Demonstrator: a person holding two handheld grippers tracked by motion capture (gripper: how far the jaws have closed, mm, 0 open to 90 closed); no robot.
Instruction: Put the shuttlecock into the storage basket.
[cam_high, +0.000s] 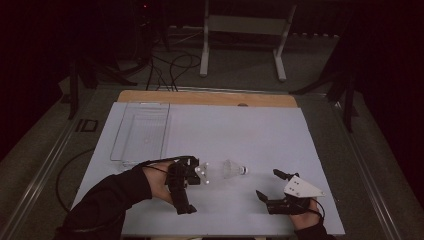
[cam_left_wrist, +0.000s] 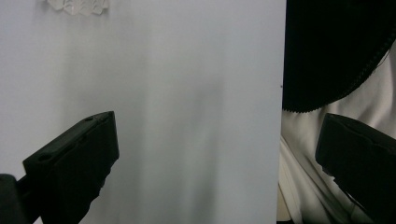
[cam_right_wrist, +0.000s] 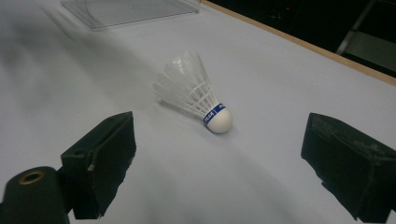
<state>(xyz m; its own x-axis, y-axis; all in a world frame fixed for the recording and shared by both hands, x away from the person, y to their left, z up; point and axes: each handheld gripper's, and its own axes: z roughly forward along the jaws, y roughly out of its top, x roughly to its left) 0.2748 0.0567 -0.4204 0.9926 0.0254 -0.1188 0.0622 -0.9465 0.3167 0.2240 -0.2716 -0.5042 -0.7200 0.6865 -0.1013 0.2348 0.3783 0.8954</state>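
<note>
A white feathered shuttlecock (cam_high: 231, 169) lies on its side on the white table sheet (cam_high: 240, 130), its cork tip with a blue band pointing right. My left gripper (cam_high: 192, 184) sits just left of it, open, nothing between its jaws. In the left gripper view the feathers (cam_left_wrist: 77, 5) peek in at the top left, beyond the open left gripper (cam_left_wrist: 219, 140). My right gripper (cam_high: 270, 185) rests to the shuttlecock's lower right, open and facing it. In the right gripper view the shuttlecock (cam_right_wrist: 196, 93) lies ahead of the wide-apart right gripper (cam_right_wrist: 217, 140).
A clear plastic tray (cam_high: 167, 130) stands at the back left of the sheet, also seen as the tray (cam_right_wrist: 126, 9) beyond the shuttlecock. The table's near edge (cam_left_wrist: 283, 140) runs beside my left gripper. A white frame stand (cam_high: 245, 25) and cables (cam_high: 170, 65) are on the floor behind.
</note>
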